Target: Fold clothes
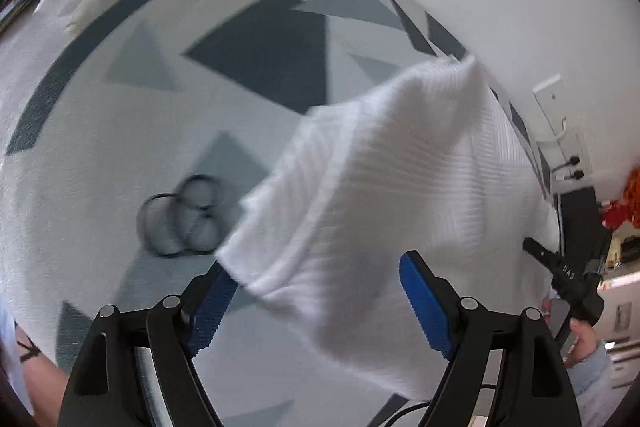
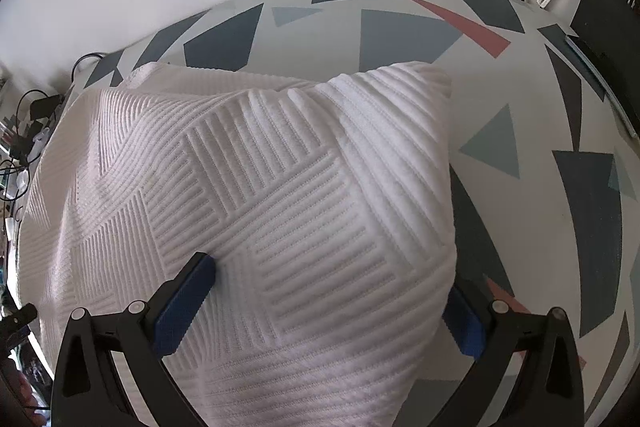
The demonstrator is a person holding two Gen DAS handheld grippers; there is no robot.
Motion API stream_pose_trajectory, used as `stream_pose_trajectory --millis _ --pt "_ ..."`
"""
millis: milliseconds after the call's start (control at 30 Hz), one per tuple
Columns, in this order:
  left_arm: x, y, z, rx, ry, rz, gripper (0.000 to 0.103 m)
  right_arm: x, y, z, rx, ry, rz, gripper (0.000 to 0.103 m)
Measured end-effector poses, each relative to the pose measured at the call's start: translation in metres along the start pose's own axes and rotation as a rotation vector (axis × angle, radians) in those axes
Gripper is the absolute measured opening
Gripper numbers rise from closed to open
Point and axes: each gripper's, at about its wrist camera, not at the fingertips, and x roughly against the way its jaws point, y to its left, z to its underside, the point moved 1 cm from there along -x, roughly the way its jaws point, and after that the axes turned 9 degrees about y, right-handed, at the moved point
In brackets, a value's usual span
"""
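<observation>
The white ribbed garment (image 1: 400,187) lies bunched on the patterned counter (image 1: 120,155), and in the left wrist view it sits ahead and to the right of the left claw (image 1: 316,303). That claw stands wide apart with only a loose hem of the cloth draped between its blue pads (image 1: 426,307), which do not press on it. In the right wrist view the same garment (image 2: 280,195) fills the space in front of the right claw (image 2: 328,299). Its jaws are spread and straddle a raised hump of the fabric: the left pad lies against the cloth, the right one sits at its edge, with no visible pinch (the far pad is partly hidden). The garment's longer run seems to stretch from one claw to the other, so the right claw is the nearer to its bulk. A cluster of black hair ties (image 1: 184,215) lies just left of the cloth.
</observation>
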Motion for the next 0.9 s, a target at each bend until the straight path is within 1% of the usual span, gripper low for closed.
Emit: stream_pose_trajectory --millis 67,133,200,300,367,433,500,533,567,600,633,667,700,767,800,833,900 --pt "-0.007 -0.019 -0.006 -0.033 -0.012 -0.075 0.08 -0.009 0.01 -0.01 -0.002 0.005 -0.003 0.103" --pt "-0.009 -0.026 -0.009 -0.043 -0.026 -0.11 0.08 -0.01 0.012 -0.011 -0.002 0.013 -0.013 0.103" --pt "-0.01 -0.028 -0.011 -0.053 -0.028 -0.14 0.081 -0.01 0.013 -0.01 0.007 0.019 -0.016 0.103" --pt "-0.011 -0.028 -0.003 -0.154 -0.047 -0.18 0.083 -0.01 0.016 -0.006 0.027 -0.004 0.001 0.103" --pt "-0.01 -0.028 0.001 -0.186 -0.067 -0.171 0.083 -0.01 0.018 -0.002 0.023 -0.036 0.013 0.102" --pt "-0.009 -0.027 0.003 -0.183 -0.064 -0.157 0.082 -0.007 0.022 0.002 0.033 -0.065 0.003 0.092" --pt "-0.01 -0.031 0.002 -0.197 -0.041 -0.181 0.08 -0.005 0.031 0.004 0.067 -0.073 -0.012 0.069" --pt "-0.011 -0.033 0.002 -0.209 -0.036 -0.19 0.079 -0.003 0.035 0.005 0.085 -0.075 -0.019 0.065" --pt "-0.011 -0.036 0.002 -0.221 -0.035 -0.19 0.074 -0.003 0.036 0.005 0.087 -0.074 -0.028 0.06" --pt "-0.01 -0.038 0.002 -0.232 -0.034 -0.176 0.055 -0.003 0.036 0.004 0.085 -0.071 -0.037 0.058" --pt "-0.009 -0.041 0.002 -0.241 -0.025 -0.147 0.037 -0.003 0.036 0.003 0.079 -0.068 -0.049 0.057" --pt "-0.008 -0.045 0.003 -0.246 -0.007 -0.111 0.019 -0.002 0.038 0.003 0.081 -0.067 -0.057 0.049" --pt "-0.005 -0.049 0.004 -0.257 0.0 -0.098 0.017 -0.001 0.04 0.003 0.085 -0.066 -0.064 0.04" --pt "0.005 -0.061 0.008 -0.331 -0.033 -0.129 0.016 0.004 0.053 0.004 0.126 -0.08 -0.031 0.031" --pt "0.011 -0.065 0.011 -0.365 -0.049 -0.133 0.015 0.007 0.059 0.005 0.149 -0.089 -0.012 0.028" --pt "0.019 -0.066 0.013 -0.377 -0.059 -0.12 0.015 0.009 0.066 0.005 0.171 -0.097 0.007 0.027" --pt "0.038 -0.06 0.012 -0.365 -0.064 -0.07 0.015 0.022 0.073 0.0 0.156 -0.134 -0.023 0.025"
